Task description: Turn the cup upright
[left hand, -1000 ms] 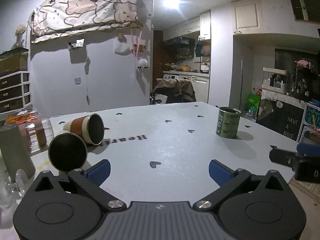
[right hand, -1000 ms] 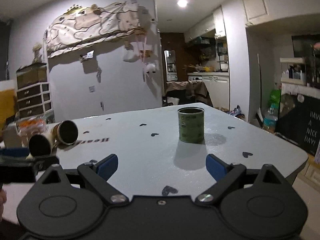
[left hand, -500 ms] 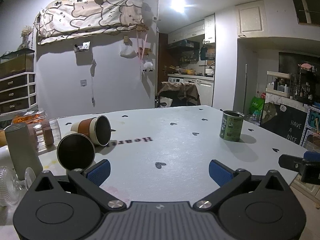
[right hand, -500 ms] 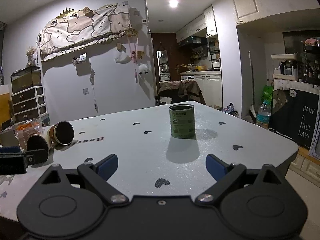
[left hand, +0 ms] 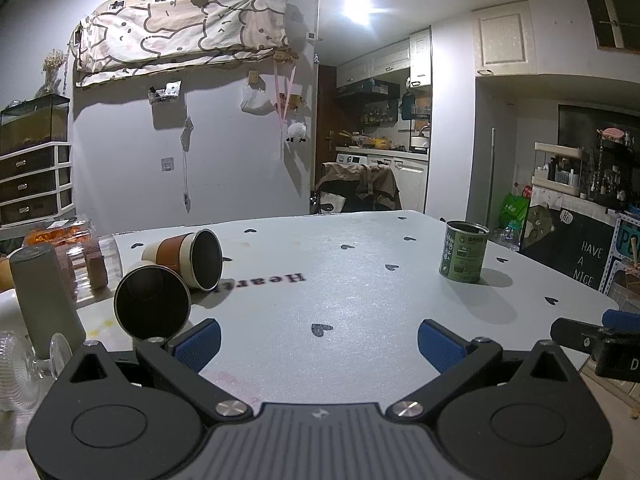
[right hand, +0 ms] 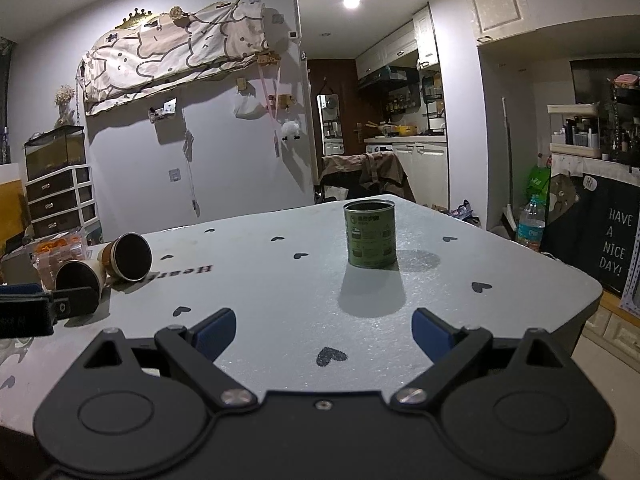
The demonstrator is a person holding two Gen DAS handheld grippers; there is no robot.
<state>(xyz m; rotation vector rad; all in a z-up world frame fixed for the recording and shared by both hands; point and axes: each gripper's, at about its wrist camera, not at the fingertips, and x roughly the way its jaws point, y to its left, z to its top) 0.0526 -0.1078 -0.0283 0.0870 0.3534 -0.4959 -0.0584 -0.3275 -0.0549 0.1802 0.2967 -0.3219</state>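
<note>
Two paper cups lie on their sides at the left of the white table [left hand: 360, 292], mouths toward me. The far cup [left hand: 188, 254] has a brown sleeve; the near cup [left hand: 152, 306] is beside it. Both also show in the right wrist view, far cup [right hand: 128, 256] and near cup [right hand: 78, 278]. My left gripper [left hand: 318, 344] is open and empty, with the near cup just beyond its left finger. My right gripper [right hand: 324, 330] is open and empty, facing the green tin.
A green tin [left hand: 464, 252] stands upright at the right of the table, also in the right wrist view [right hand: 370, 234]. A grey cylinder [left hand: 46, 296], a clear glass object [left hand: 20, 372] and snack packs [left hand: 72, 236] crowd the table's left edge. The table's right edge drops to the floor.
Both grippers have drawn back and risen slightly, so cups and tin look a little farther off. Both stay open. The cups and tin have not moved.
</note>
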